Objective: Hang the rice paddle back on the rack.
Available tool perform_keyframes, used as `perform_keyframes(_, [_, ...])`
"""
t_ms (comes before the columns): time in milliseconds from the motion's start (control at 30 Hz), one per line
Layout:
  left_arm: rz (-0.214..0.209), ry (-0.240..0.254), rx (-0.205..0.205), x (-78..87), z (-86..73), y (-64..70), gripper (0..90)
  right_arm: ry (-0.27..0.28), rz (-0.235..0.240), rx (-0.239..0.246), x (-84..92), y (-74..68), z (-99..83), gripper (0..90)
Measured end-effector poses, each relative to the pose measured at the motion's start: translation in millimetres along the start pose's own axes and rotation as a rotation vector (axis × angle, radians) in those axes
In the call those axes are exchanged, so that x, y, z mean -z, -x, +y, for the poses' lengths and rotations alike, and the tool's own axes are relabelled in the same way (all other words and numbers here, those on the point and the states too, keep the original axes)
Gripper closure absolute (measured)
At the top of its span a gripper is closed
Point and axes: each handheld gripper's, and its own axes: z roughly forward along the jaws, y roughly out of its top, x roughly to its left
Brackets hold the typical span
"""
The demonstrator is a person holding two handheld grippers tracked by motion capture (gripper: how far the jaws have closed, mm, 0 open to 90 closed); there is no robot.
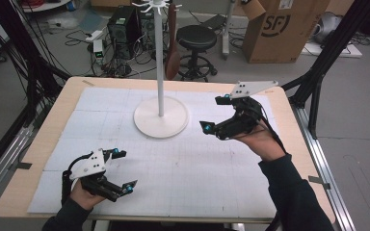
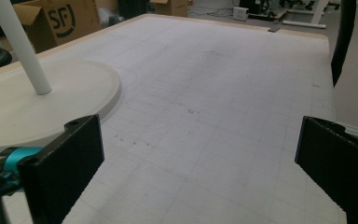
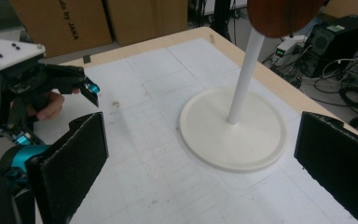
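The white stand (image 1: pixel 161 115) sits on the gridded mat (image 1: pixel 197 163) just ahead of your right gripper (image 1: pixel 215 115) — jaws wide apart, holding nothing. Your left gripper (image 1: pixel 123 169), jaws equally spread and empty, hovers well apart from the stand's round base (image 3: pixel 233 135).

The left hand-held gripper (image 2: pixel 200 163) looks along its two black jaws, which stand wide apart with nothing between them, above the white gridded mat (image 2: pixel 214 93) that covers the table (image 2: pixel 307 35). To the left lies the round white base (image 2: pixel 37 102) of a stand, its white pole (image 2: pixel 21 46) rising out of frame. A brown cardboard box (image 2: pixel 60 21) sits beyond the table's far-left edge.
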Motion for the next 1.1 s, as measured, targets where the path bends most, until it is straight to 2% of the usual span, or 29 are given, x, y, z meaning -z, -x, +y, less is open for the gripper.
perform_keyframes(467, [0.01, -0.008, 0.028, 0.0, 0.1, -3.5, 1.8, 0.017, -0.017, -0.044, 9.6, -9.8, -57.1, 1.9])
perform_keyframes(700, [0.012, -0.004, 0.044, 1.0, -0.2, -6.2, 1.7, 0.028, -0.028, -0.051, 16.3, -12.6, -79.0, 1.9])
perform_keyframes(867, [0.008, -0.008, 0.069, 0.2, -0.3, -8.3, 1.7, 0.018, -0.035, -0.051, 16.0, -14.0, -95.2, 1.9])
perform_keyframes(1100, [0.002, 0.001, 0.111, 3.8, 4.3, -13.0, 1.7, 0.03, -0.032, -0.059, 15.9, -13.2, -107.4, 1.9])
